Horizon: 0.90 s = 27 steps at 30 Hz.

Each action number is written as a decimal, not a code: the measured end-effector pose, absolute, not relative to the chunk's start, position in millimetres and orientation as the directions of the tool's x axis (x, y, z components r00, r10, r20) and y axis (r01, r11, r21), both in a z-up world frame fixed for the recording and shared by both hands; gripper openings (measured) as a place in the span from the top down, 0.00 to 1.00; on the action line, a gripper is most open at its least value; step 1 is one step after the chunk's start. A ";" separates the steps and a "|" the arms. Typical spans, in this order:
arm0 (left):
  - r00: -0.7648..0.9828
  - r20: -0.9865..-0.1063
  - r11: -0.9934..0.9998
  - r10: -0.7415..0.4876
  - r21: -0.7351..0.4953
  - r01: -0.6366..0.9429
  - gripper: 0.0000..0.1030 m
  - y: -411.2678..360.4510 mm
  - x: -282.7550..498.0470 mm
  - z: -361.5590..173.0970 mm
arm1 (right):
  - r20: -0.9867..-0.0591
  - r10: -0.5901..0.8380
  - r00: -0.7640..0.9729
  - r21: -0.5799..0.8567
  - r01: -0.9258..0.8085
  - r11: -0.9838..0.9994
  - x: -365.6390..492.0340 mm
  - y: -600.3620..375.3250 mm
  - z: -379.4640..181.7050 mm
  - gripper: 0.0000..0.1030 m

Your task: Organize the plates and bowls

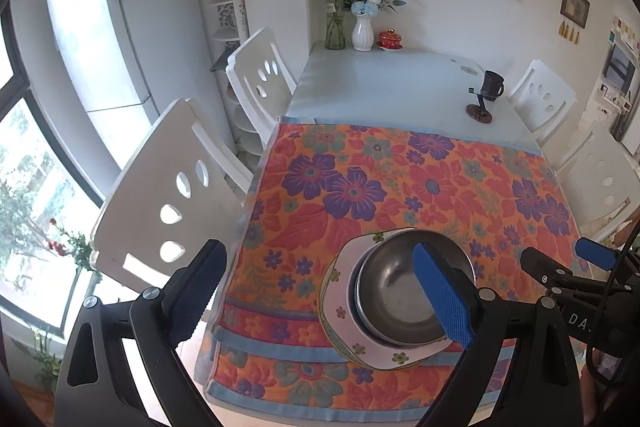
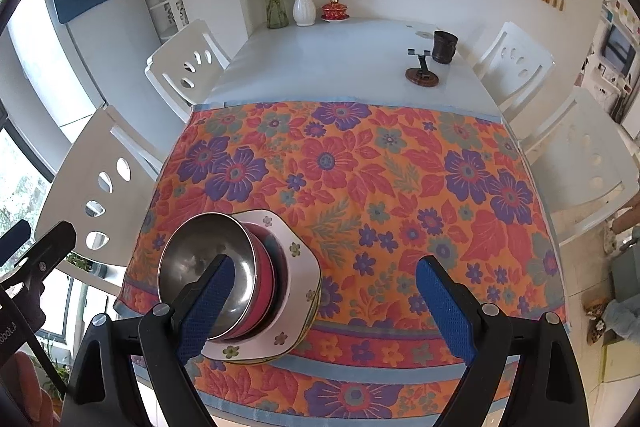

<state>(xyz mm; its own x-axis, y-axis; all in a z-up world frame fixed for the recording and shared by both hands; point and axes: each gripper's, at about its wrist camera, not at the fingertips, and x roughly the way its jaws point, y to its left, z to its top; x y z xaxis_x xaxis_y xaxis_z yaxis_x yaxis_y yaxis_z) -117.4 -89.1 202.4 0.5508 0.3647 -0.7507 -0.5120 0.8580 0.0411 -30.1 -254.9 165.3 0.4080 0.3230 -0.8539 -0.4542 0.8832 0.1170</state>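
A steel bowl (image 1: 404, 291) (image 2: 204, 255) sits on top of a stack: under it a red bowl (image 2: 264, 291), then floral-edged white plates (image 1: 340, 311) (image 2: 298, 267). The stack stands near the front left of the flowered cloth (image 1: 360, 187) (image 2: 360, 179). My left gripper (image 1: 320, 295) is open and empty, held above the table's front left corner, its right finger over the steel bowl. My right gripper (image 2: 324, 307) is open and empty, just right of the stack, its left finger in front of the steel bowl. The right gripper's tip also shows in the left wrist view (image 1: 560, 267).
White chairs (image 1: 168, 195) (image 2: 580, 155) stand on both sides of the table. On the bare far half of the table (image 2: 340, 59) are a dark mug (image 2: 444, 47), a small stand (image 2: 422, 71), two flower vases (image 2: 304, 7) and a red lidded cup (image 2: 335, 10).
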 end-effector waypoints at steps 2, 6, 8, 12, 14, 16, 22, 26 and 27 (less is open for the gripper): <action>0.551 -0.752 0.859 0.361 0.039 -0.510 0.09 -88.5 -116.9 202.0 | -0.854 0.320 0.409 0.114 -0.452 0.885 -30.9 -254.3 165.3 0.12; 0.543 -0.761 0.860 0.355 0.038 -0.509 0.09 -86.5 -113.5 198.8 | -0.856 0.325 0.401 0.122 -0.455 0.882 -29.9 -254.3 164.4 0.12; 0.535 -0.772 0.863 0.344 0.036 -0.504 0.09 -85.0 -110.8 196.3 | -0.857 0.339 0.389 0.141 -0.455 0.879 -27.8 -255.3 163.7 0.12; 0.499 -0.808 0.870 0.313 0.033 -0.492 0.09 -80.6 -103.8 183.9 | -0.858 0.342 0.383 0.143 -0.461 0.876 -23.4 -254.0 161.2 0.12; 0.487 -0.824 0.870 0.290 0.016 -0.492 0.09 -77.4 -101.5 177.9 | -0.860 0.337 0.384 0.136 -0.464 0.875 -22.3 -252.8 160.2 0.12; 0.484 -0.831 0.872 0.273 0.001 -0.490 0.09 -75.8 -99.9 174.8 | -0.860 0.332 0.388 0.128 -0.466 0.876 -21.3 -251.0 159.6 0.12; 0.489 -0.835 0.887 0.250 -0.005 -0.461 0.09 -73.3 -92.5 173.8 | -0.860 0.337 0.382 0.137 -0.463 0.876 -19.0 -248.6 158.2 0.12; 0.493 -0.841 0.900 0.223 -0.017 -0.436 0.09 -69.8 -85.4 174.3 | -0.864 0.335 0.377 0.144 -0.453 0.880 -14.7 -247.1 157.0 0.12; 0.496 -0.838 0.900 0.229 -0.012 -0.436 0.09 -68.5 -83.9 175.2 | -0.863 0.336 0.378 0.142 -0.455 0.879 -14.1 -247.4 156.8 0.12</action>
<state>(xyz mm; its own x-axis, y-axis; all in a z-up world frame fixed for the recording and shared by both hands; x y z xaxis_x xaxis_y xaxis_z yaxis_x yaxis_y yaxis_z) -83.9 -68.5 175.2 0.4956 0.2291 -0.8378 -0.4356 0.9001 -0.0116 -14.1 -247.4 156.8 0.3784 0.3356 -0.8627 -0.4551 0.8790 0.1423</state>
